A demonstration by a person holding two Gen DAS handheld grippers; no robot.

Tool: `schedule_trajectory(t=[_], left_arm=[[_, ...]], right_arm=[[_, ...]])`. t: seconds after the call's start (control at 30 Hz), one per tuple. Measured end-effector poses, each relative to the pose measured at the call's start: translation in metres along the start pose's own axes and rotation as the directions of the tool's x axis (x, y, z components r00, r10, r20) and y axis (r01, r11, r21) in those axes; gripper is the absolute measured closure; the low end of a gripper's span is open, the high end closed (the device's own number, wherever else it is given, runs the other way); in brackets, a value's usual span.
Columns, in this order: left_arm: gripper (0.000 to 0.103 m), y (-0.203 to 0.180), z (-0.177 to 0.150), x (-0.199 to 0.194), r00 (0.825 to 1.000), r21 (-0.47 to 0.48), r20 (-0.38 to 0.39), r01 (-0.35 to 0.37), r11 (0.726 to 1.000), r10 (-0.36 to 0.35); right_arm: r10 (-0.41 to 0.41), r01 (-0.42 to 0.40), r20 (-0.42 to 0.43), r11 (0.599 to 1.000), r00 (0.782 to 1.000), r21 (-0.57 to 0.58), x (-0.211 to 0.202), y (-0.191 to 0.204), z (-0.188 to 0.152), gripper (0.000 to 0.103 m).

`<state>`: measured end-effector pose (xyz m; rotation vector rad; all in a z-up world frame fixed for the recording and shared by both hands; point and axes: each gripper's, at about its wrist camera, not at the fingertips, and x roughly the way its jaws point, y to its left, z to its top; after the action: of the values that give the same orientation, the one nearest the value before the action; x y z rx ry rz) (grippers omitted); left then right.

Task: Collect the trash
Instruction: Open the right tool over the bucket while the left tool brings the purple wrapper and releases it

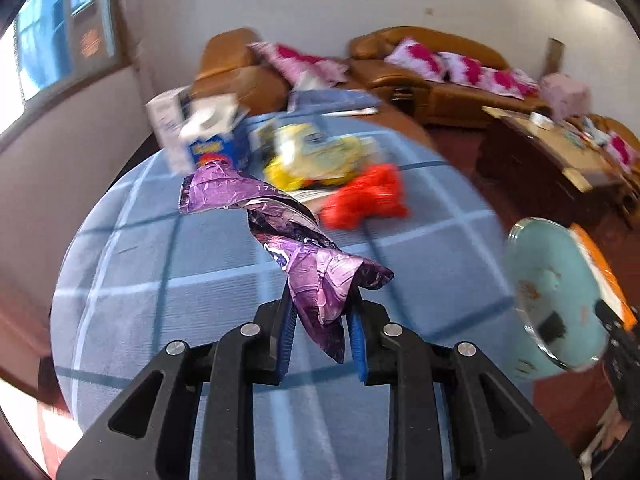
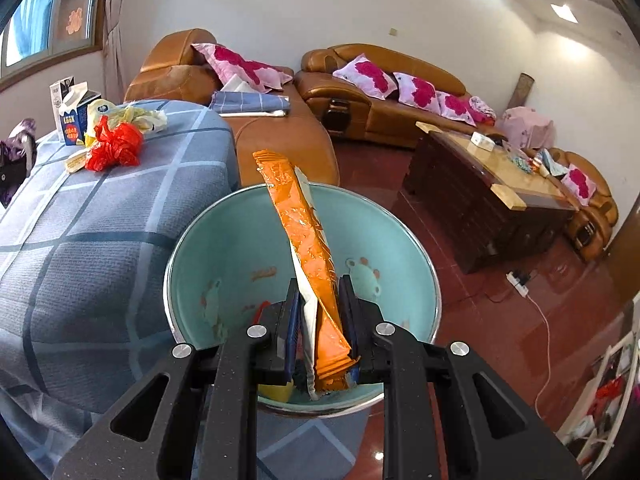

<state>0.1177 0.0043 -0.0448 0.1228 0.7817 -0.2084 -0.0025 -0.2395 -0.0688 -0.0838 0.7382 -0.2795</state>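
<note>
Over the checked blue cloth (image 1: 132,280), left hand-held gripper (image 1: 321,308) clamps purple wrapper (image 1: 304,256).

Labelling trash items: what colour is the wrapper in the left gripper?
Shiny purple wrapper, best seen in the left wrist view.

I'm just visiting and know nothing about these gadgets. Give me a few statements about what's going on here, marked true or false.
1. The left gripper is closed on a crumpled purple wrapper. True.
2. The right gripper is empty. False: it grips a long orange packet.
3. The orange packet is held over a pale blue basin. True.
4. The red plastic bag is already in the basin. False: it lies on the blue checked cloth, beside a milk carton.
5. The sofas in the background are green. False: they are brown, with pink cushions.
</note>
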Motion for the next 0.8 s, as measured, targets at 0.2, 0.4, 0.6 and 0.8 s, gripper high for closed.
schedule_trajectory(t=[0.2, 0.4, 0.6, 0.8], left_arm=[[0.079, -0.049, -0.007, -0.018, 0.997, 0.132, 0.024, 0.073, 0.989, -0.077], [0.079, -0.094, -0.013, -0.027, 0.992, 0.243, 0.020, 0.116, 0.963, -0.125], [0.079, -0.122, -0.010, -0.034, 0.987, 0.299, 0.022, 0.146, 0.943, -0.159], [0.079, -0.141, -0.008, -0.032, 0.983, 0.332, 0.010, 0.172, 0.928, -0.185]], right_arm=[[-0.017, 0.017, 0.000, 1.000, 1.000, 0.023, -0.003, -0.008, -0.004, 0.083], [-0.042, 0.043, -0.007, 0.996, 0.999, 0.077, -0.003, -0.023, -0.005, 0.083], [-0.053, 0.053, -0.001, 0.993, 0.999, 0.108, -0.005, -0.036, -0.004, 0.083], [-0.062, 0.063, -0.014, 0.990, 0.998, 0.125, -0.001, -0.042, -0.006, 0.083]])
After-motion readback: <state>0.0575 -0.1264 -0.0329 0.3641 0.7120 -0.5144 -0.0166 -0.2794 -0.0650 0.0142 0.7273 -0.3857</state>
